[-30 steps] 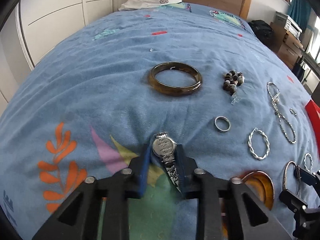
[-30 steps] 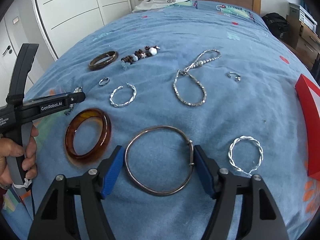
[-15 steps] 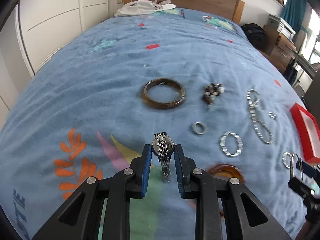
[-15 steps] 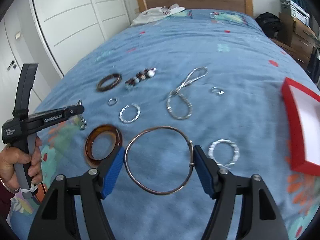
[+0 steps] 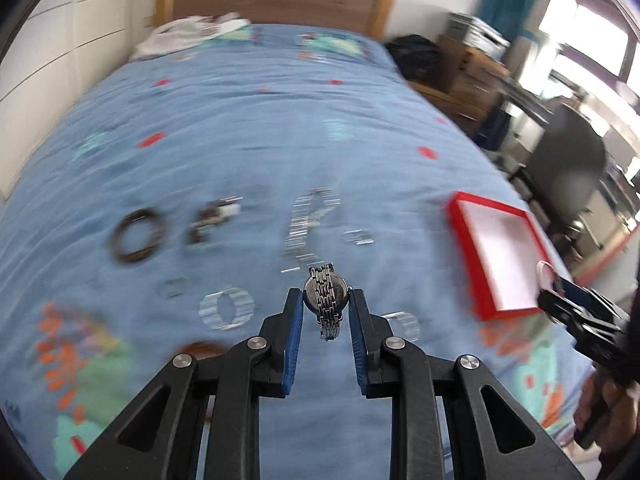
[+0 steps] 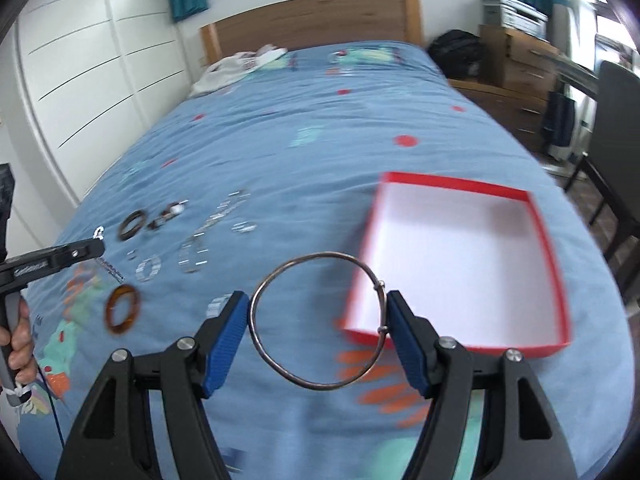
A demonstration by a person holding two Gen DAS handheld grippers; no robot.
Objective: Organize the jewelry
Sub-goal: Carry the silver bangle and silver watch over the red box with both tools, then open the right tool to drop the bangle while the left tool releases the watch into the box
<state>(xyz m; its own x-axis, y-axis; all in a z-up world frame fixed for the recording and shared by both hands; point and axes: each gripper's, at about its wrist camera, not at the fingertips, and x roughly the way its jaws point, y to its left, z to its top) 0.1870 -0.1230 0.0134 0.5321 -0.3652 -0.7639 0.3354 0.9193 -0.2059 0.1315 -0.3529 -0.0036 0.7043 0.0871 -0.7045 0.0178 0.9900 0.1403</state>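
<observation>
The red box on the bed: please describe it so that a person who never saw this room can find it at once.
On the blue bedspread, look to the right side, away from the loose jewelry. The red box lies there, open and shallow, with a white inside and nothing in it. It is the only square, red-walled thing; the right gripper holds a thin metal bangle before its near corner.

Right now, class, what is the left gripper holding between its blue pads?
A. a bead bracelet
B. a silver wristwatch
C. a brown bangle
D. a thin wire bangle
B. In the left wrist view the left gripper is shut on the silver wristwatch, its metal band hanging down between the pads, above the blue bedspread; the thin wire bangle is in the right gripper instead.
</observation>
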